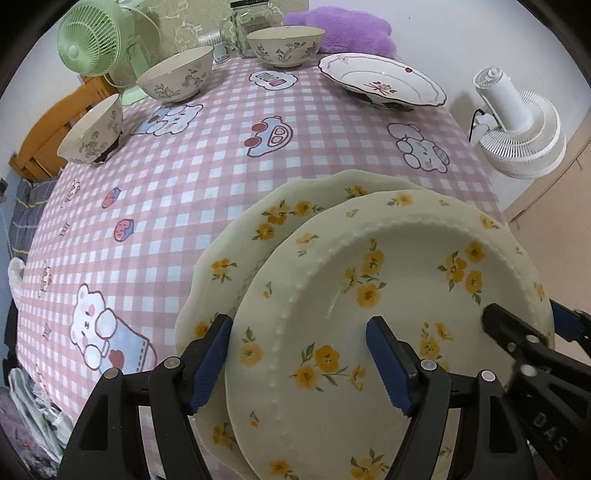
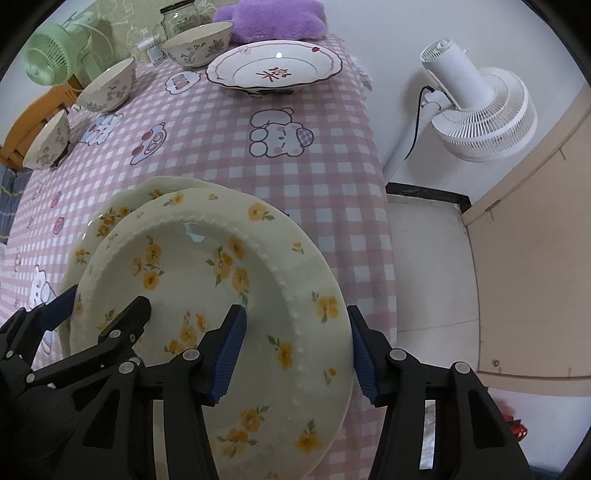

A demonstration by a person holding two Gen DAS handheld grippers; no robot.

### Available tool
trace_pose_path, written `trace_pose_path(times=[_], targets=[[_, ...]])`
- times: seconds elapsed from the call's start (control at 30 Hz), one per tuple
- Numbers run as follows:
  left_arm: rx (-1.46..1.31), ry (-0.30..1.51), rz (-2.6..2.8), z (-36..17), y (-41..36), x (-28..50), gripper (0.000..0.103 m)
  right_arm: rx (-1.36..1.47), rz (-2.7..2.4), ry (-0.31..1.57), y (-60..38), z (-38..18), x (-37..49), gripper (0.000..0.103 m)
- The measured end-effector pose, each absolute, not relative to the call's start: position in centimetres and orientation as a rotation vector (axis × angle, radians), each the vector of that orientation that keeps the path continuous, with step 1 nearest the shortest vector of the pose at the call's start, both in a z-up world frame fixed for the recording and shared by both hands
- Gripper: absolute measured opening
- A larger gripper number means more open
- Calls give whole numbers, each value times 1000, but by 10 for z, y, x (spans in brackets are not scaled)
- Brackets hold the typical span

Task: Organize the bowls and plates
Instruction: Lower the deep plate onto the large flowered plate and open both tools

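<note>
Two yellow-flowered plates lie stacked at the worktop's [image 1: 221, 177] near edge. We straddle the top plate [image 1: 388, 295] with the left gripper [image 1: 299, 358] and right gripper [image 2: 295, 350], both spread, unclamped. Glazed ceramic: stiff, slippery, breakable, so we grip its rim.

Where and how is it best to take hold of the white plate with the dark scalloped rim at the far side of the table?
Probably the near rim of the white plate, one finger above and one below. It is shallow with a wide flared rim raised off the checked tablecloth, and that side is free; a bowl stands close on its left, a purple cushion behind.
</note>
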State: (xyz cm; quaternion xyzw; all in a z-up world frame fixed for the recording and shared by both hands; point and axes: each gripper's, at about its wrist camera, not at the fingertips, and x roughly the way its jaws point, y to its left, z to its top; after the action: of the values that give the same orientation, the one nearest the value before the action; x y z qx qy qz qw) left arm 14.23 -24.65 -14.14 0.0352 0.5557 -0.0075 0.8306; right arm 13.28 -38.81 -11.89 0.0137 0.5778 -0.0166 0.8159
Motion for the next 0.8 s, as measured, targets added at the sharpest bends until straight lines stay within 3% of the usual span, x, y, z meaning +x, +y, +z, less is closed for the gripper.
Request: trace_pose_path(times=[0.07,0.17,0.8], targets=[[117,1176,5,-140,-249,142,76,32,-41,1216,-389,-113,128,54],[130,1184,-15,-136,-249,140,76,21,-58,1208,-392,-108,124,36],[71,1145,-73,-120,-234,136,76,2,-37,1256,-372,-119,136,37]])
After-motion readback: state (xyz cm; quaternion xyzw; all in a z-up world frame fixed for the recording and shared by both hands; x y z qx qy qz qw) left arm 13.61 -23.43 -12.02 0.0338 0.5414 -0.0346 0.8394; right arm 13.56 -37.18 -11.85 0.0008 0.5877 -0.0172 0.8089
